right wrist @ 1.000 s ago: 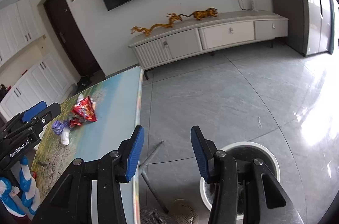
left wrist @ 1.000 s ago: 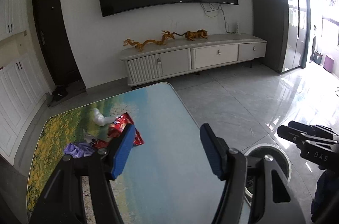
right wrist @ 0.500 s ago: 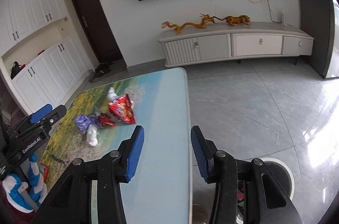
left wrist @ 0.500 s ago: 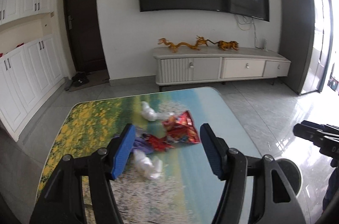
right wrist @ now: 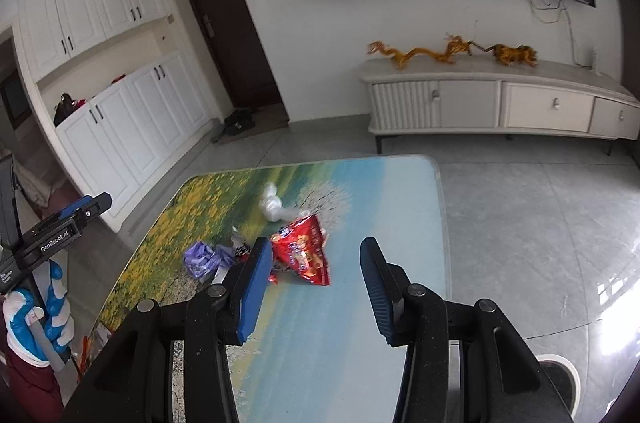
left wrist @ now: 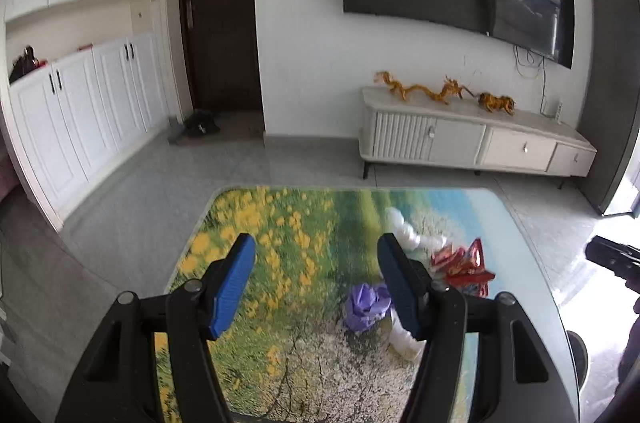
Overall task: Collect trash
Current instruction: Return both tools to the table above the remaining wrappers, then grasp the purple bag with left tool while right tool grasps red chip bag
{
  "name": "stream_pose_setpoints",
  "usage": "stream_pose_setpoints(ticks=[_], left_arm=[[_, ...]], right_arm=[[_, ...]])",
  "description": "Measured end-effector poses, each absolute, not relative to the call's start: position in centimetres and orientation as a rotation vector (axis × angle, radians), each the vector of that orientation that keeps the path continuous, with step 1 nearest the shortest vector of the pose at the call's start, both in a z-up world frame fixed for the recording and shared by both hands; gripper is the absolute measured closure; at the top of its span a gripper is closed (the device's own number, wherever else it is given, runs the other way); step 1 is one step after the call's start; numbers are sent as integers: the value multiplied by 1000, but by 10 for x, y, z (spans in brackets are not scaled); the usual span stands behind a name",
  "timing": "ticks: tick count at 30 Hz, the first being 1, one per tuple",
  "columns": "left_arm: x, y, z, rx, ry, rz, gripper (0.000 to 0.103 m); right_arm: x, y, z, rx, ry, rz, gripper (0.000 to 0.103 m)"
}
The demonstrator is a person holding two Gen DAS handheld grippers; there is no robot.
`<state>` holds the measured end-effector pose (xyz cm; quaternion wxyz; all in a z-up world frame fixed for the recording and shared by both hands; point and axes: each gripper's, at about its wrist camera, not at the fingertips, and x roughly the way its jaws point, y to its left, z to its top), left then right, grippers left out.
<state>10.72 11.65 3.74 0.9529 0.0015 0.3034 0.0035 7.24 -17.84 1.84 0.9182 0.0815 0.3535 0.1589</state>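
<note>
1. Left claw [left wrist: 316,285] spread wide, gripping nothing; right claw [right wrist: 312,287] likewise, above glossy printed desk [right wrist: 400,199].
2. Ahead of right claw: crinkled red snack bag [right wrist: 302,253], crumpled purple wrapper [right wrist: 204,257], white wad [right wrist: 272,207].
3. Partly hidden behind left claw's right finger: another white wad [left wrist: 404,339].

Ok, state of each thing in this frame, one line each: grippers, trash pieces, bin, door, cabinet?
left gripper: open, empty, above the table.
right gripper: open, empty.
red snack bag: crumpled, lying on the table.
purple wrapper: crumpled, on the table.
white plastic wad: on the table.
trash bin: on the floor, contents not visible.
door: shut.
TV cabinet: drawers shut.
</note>
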Motion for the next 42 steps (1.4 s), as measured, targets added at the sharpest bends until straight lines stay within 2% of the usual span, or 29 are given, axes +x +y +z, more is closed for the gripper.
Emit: stream_pose_setpoints(ticks=[4,8,10,12,16,18,25,26,29,31,33,35,42], left_arm=[[126,112,3,-34,715,-63,41],[144,101,-23,-45,769,-68,41],[152,97,-36,-55,790,-61,41],[159,97,-47,-64,806,-51,41],[170,98,-66,-89,837,-39,41],[174,100,-73,-107,846,-33,41],[181,108,-93,-177,883,-54,41],[181,109,-95,-186,884,-58,41],[180,112,-96,-214,880,-72,42],[178,112,-96,-217,877,-81,49],[176,112,-95,-229,876,-96,62],[173,110,-94,-240,875,-114,71],[158,108,-85,-262,854,-134,78]], right_arm=[[92,-165,-2,157,764,372,48],[111,-150,-24,135,790,396,31],[119,-144,-32,134,802,409,28],[129,-136,-42,118,812,417,20],[147,-121,-62,88,831,426,17],[153,-115,-70,72,833,428,11],[175,-108,-92,88,853,435,11],[176,-109,-94,98,856,436,13],[178,-114,-100,132,878,438,45],[176,-121,-103,163,886,450,57],[171,-127,-103,185,881,451,73],[164,-135,-100,209,867,448,78],[133,-151,-79,244,816,446,82]])
